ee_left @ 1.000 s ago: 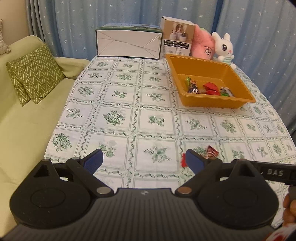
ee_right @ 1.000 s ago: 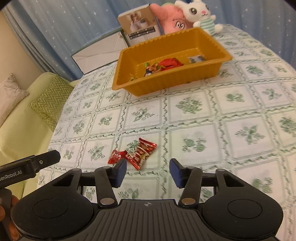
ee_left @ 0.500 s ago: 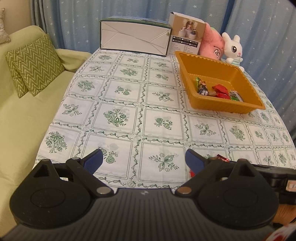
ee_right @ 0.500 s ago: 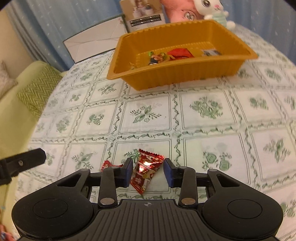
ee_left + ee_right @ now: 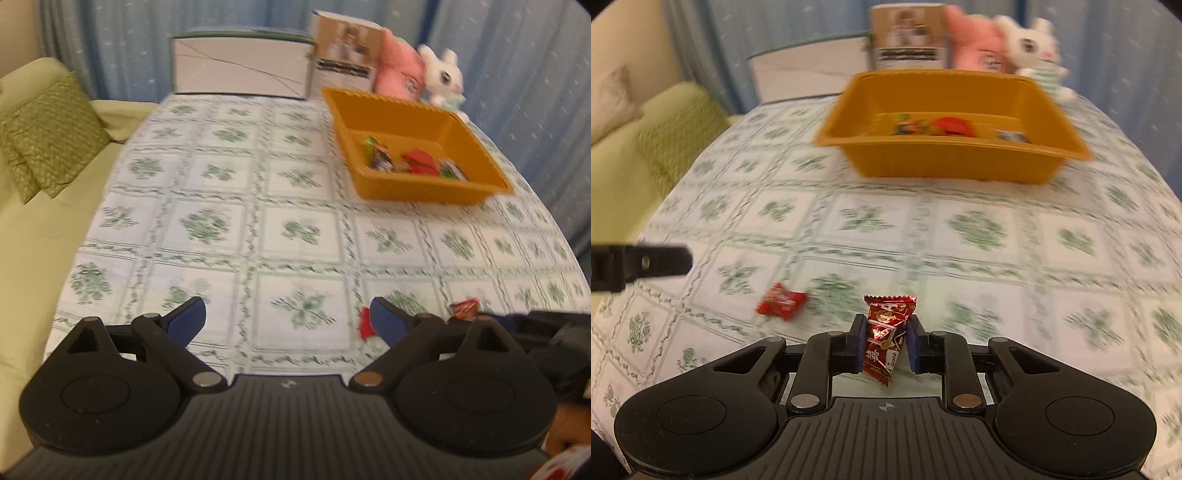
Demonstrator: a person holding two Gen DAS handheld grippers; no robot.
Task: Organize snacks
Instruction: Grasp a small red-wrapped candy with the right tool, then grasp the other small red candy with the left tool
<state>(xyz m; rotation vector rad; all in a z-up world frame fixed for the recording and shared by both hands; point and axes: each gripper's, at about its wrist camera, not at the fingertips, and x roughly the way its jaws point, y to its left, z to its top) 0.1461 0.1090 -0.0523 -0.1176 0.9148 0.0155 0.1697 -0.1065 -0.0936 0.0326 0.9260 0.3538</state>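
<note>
Right wrist: two red candies (image 5: 888,338).

Each tool (image 5: 885,345) has a ribbed black body, blue pads (image 5: 186,320) and round metal pivot screws.

text: "GOOD" | on: red candy wrapper (image 5: 886,338) | other print: unreadable

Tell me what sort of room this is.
Most likely a home living room. A green sofa with a patterned cushion stands beside a table under a floral tablecloth, star-print curtains hang behind, and a plush bunny sits at the far end.
</note>
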